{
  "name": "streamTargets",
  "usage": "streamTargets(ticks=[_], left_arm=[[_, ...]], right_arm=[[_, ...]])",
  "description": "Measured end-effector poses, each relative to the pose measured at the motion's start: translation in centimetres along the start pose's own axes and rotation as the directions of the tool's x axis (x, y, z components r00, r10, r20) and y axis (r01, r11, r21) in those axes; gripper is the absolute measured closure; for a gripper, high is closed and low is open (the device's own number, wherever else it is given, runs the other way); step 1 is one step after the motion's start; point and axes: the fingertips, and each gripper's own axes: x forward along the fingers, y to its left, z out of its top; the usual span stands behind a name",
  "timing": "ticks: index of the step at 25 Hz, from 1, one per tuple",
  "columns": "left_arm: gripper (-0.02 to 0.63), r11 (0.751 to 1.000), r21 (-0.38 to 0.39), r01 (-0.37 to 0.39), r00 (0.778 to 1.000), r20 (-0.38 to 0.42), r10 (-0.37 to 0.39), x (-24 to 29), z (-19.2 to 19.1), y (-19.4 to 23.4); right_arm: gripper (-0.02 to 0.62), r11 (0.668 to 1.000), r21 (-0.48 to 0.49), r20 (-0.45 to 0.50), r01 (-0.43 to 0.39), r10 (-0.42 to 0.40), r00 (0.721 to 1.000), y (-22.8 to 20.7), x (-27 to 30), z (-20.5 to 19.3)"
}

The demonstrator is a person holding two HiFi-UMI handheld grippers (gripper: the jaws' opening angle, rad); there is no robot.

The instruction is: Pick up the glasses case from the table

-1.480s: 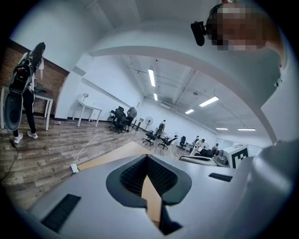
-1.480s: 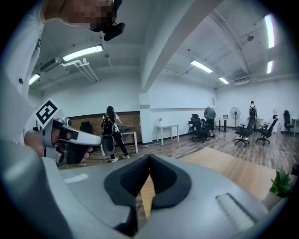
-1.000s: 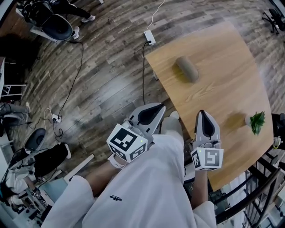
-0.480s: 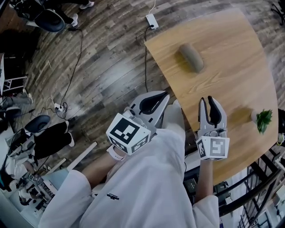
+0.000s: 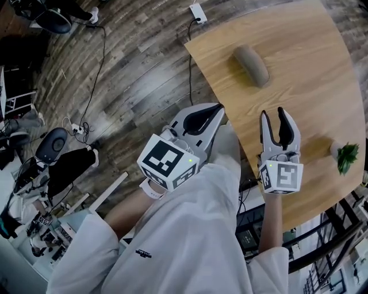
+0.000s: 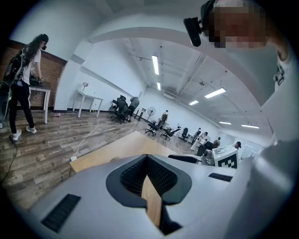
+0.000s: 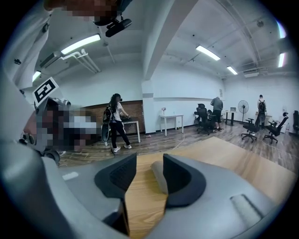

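Now the right gripper has just been opening, empty, well short of the glasses case; left gripper closed.

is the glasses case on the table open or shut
Shut: the glasses case lies on the table as one rounded lump, no lid raised, no inside showing.

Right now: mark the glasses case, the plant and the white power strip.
glasses case point(image 5: 251, 65), head view, middle of its top.
plant point(image 5: 347, 156), head view, its green leaves.
white power strip point(image 5: 198, 12), head view, centre of its body, on the floor.
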Motion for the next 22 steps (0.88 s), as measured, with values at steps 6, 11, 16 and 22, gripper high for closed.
streamTargets(ticks=[6,11,16,22], left_arm=[[0.606,1.000,-0.004,-0.010,1.000,-0.017,0.010,1.9,-0.9,0.2],[0.606,1.000,-0.016,-0.014,0.999,-0.037,0.014,3.0,-1.8,1.1],[0.606,0.999,-0.018,-0.034,0.998,-0.058,0.033,4.4,-3.6,1.6],[0.606,0.998,-0.039,-0.048,0.996,-0.076,0.045,5.9,-5.0,1.6]], right_arm=[[0.387,1.000,0.017,-0.031,-0.019,0.020,0.999,-1.9,1.7,-2.4],[0.316,0.998,0.053,-0.098,-0.022,0.027,0.995,-2.7,4.6,-4.9],[0.287,0.998,0.056,-0.112,-0.034,0.040,0.993,-3.7,6.0,-7.2],[0.190,0.995,0.072,-0.138,-0.065,0.074,0.988,-5.0,7.8,-9.2]])
